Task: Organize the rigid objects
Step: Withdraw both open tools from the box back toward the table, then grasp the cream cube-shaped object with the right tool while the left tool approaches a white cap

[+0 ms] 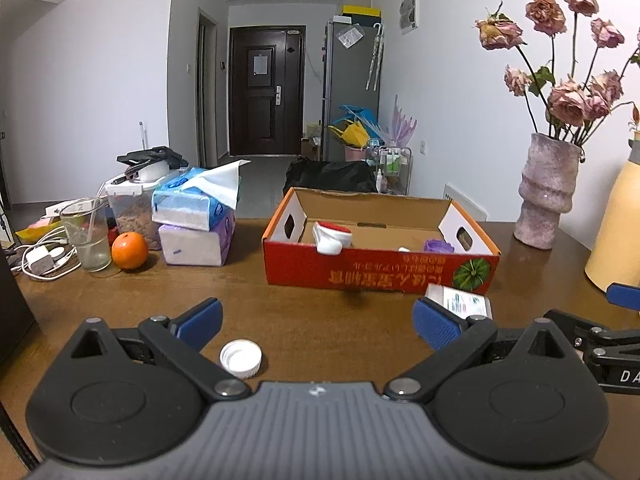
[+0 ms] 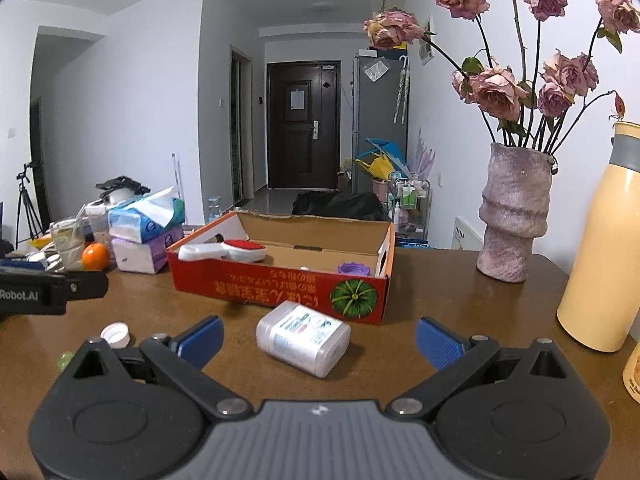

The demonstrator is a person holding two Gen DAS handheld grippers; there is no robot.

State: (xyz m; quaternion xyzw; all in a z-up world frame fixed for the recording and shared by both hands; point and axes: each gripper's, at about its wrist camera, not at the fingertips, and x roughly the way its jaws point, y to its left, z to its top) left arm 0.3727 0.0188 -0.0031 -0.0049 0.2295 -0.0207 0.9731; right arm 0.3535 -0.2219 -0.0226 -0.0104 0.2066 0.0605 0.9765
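Observation:
A red cardboard box point(image 1: 376, 276) point(image 2: 280, 284) stands open on the brown table. Inside lie a white tool with a red pad point(image 1: 330, 236) point(image 2: 224, 251) and a purple cap point(image 1: 438, 246) point(image 2: 352, 269). A clear plastic container with a label point(image 2: 302, 338) point(image 1: 460, 302) lies on its side in front of the box. A white bottle cap point(image 1: 241, 358) point(image 2: 116, 335) lies on the table. My left gripper point(image 1: 316, 324) is open and empty, the cap just inside its left finger. My right gripper point(image 2: 320, 334) is open, the container between its fingers, untouched.
Tissue packs point(image 1: 196, 216), an orange point(image 1: 129, 251), a glass point(image 1: 86, 236) and a charger with cables point(image 1: 40, 260) crowd the table's left. A vase of dried roses point(image 2: 514, 216) and a cream bottle point(image 2: 600, 248) stand on the right.

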